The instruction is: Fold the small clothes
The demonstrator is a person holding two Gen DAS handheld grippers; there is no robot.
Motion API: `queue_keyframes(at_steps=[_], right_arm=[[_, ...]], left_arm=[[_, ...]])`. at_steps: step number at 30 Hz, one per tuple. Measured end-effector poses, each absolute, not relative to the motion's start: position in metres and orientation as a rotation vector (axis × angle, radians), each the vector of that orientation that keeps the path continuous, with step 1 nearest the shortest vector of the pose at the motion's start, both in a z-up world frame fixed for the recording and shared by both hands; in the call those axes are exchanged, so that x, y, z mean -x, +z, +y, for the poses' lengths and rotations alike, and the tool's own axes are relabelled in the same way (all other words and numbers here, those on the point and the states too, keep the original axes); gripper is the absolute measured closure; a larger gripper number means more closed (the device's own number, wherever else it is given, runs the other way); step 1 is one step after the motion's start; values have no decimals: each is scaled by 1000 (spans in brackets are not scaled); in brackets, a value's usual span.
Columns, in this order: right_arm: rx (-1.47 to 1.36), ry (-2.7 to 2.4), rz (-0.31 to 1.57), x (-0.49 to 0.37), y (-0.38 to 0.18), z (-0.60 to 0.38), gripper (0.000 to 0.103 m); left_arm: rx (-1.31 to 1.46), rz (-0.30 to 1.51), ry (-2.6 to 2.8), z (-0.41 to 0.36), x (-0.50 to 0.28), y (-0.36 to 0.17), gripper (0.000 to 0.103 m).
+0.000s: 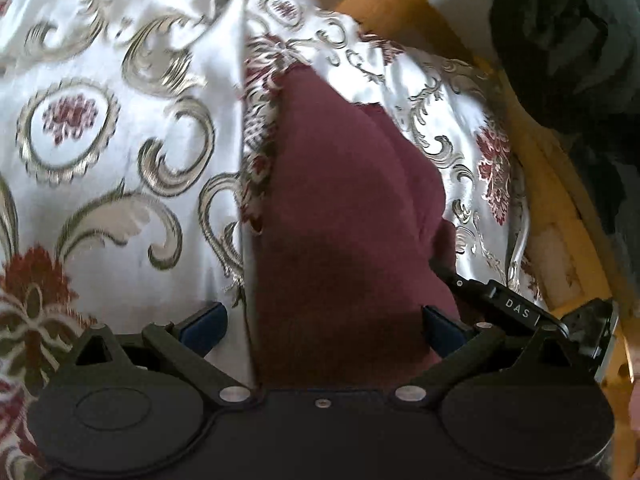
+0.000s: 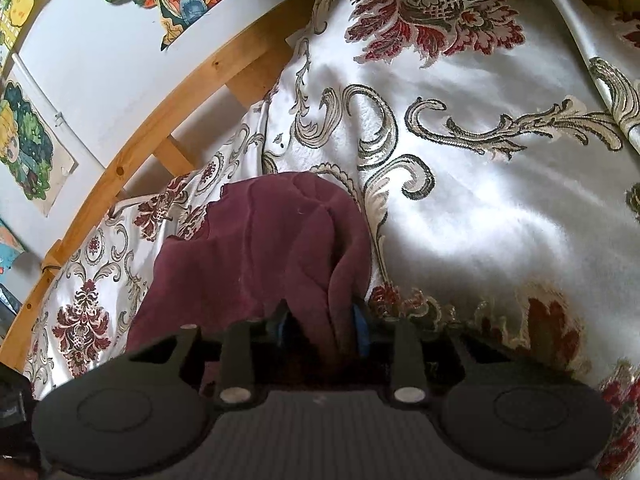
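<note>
- The right gripper [image 2: 318, 330] is clenched on a bunched fold of the maroon garment [image 2: 256, 248]; its blue pads [image 2: 360, 330] press the cloth from both sides.
- The left gripper [image 1: 322, 324] stands released, jaws spread wide, with the maroon garment [image 1: 344, 208] lying between the blue pads [image 1: 208, 322] without being pinched.
- In the left wrist view the right gripper [image 1: 516, 312] sits at the garment's right edge, just beside the left tool's right finger.
- The garment lies on a bedspread [image 2: 480, 184], near the side of the bed bordered by a wooden bed frame [image 2: 160, 120].
- A dark, rounded object [image 1: 568, 52] occupies the top right of the left wrist view, beyond the frame; what it is cannot be told.
- The bedspread is glossy white satin with woven scrolls in grey-gold and dark red floral medallions; it shows soft creases and one long fold [image 1: 244, 120].
- The garment is matte, soft, fleece-like, with visible seams and rumpled layers.
- The frame is light pine with knots and slats.
- Behind it stands a white wall [image 2: 92, 64] carrying colourful cartoon posters [image 2: 28, 148].
</note>
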State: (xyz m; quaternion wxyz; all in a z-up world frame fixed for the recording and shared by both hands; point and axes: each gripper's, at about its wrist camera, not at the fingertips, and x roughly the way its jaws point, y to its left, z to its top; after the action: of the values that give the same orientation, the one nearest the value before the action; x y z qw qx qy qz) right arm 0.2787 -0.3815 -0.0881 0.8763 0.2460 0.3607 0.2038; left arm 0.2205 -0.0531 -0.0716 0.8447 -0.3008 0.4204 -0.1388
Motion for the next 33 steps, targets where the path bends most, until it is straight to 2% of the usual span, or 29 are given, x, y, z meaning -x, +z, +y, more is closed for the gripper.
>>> queue_keyframes(at_steps=[12, 24, 30, 31, 32, 33], right_arm=[[-522, 425, 754, -278, -88, -381, 65], [-528, 428, 754, -278, -89, -382, 61], [-522, 427, 752, -278, -89, -381, 60], [-519, 426, 752, -278, -89, -380, 60], [-516, 425, 751, -278, -89, -380, 60], [-513, 425, 751, -278, -89, -379, 60]], left_arm=[[679, 895, -301, -49, -220, -71, 3], [1017, 866, -296, -18, -220, -100, 3], [1007, 897, -250, -19, -222, -99, 14], [984, 899, -245, -22, -221, -97, 20], [969, 900, -247, -24, -221, -95, 32], [968, 899, -258, -26, -222, -95, 37]])
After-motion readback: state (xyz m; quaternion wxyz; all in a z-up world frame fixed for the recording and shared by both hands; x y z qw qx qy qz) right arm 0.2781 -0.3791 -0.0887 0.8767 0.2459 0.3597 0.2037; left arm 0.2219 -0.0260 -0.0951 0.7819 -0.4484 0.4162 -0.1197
